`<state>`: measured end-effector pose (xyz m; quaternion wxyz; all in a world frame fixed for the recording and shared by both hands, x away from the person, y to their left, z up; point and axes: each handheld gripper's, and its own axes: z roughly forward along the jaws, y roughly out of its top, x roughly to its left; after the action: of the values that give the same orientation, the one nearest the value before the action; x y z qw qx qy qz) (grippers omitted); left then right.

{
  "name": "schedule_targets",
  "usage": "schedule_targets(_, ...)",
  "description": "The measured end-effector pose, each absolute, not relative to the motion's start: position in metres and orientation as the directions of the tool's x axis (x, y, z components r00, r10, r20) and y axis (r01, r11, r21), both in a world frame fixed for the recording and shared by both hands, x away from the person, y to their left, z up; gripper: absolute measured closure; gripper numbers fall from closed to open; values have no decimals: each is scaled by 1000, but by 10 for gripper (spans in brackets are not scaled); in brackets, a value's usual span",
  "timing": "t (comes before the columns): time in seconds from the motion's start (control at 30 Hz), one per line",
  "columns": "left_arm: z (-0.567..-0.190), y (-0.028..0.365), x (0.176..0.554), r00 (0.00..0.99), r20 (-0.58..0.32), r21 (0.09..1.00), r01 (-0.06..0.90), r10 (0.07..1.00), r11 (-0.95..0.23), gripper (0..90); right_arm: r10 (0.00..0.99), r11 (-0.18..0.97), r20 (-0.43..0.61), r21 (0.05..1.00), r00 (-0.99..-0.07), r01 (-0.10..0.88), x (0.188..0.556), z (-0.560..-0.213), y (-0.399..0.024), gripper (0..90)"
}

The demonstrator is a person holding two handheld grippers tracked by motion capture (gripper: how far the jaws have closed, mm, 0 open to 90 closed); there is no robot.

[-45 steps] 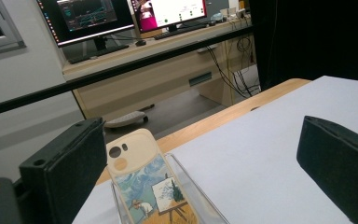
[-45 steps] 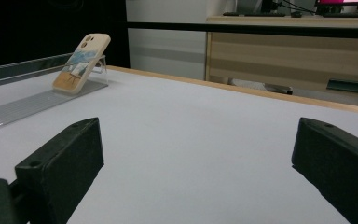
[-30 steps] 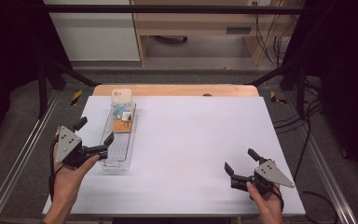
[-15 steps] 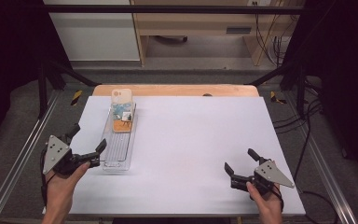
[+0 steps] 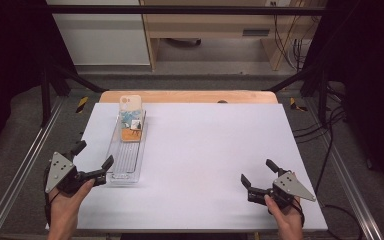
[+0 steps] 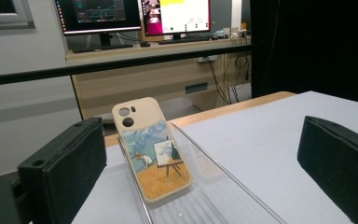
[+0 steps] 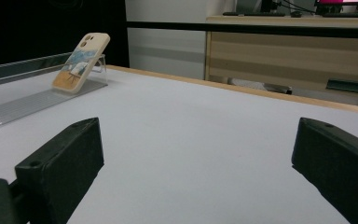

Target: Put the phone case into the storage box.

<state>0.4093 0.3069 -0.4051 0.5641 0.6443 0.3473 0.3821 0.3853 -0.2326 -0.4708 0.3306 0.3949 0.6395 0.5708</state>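
A cream phone case (image 5: 130, 119) printed with a painting leans tilted against the far end of a clear ribbed plastic tray (image 5: 125, 162) at the left of the white table. In the left gripper view the case (image 6: 154, 154) stands in the tray (image 6: 214, 186) straight ahead of my open left gripper (image 6: 205, 158). From above, the left gripper (image 5: 94, 155) sits just left of the tray's near end, holding nothing. My right gripper (image 5: 257, 171) rests open near the front right, far from the tray. In the right gripper view the case (image 7: 80, 60) shows at the far left.
The white sheet (image 5: 210, 150) covers the table, with a wooden edge (image 5: 190, 96) at the back. Metal rails (image 5: 20, 170) run along both sides. Beyond the table stand a wooden desk (image 6: 158, 79) and monitors (image 6: 175, 14).
My left gripper has drawn back toward the person and a little left, away from the tray's side. The right gripper, tray and phone case have not moved.
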Motion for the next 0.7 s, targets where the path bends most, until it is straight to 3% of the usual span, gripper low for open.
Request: schedule_targets(0.7,-429,308,401,489,82,993,34,868,-113,10,883,38,27,991,-469,127,385,-471,-233,24)
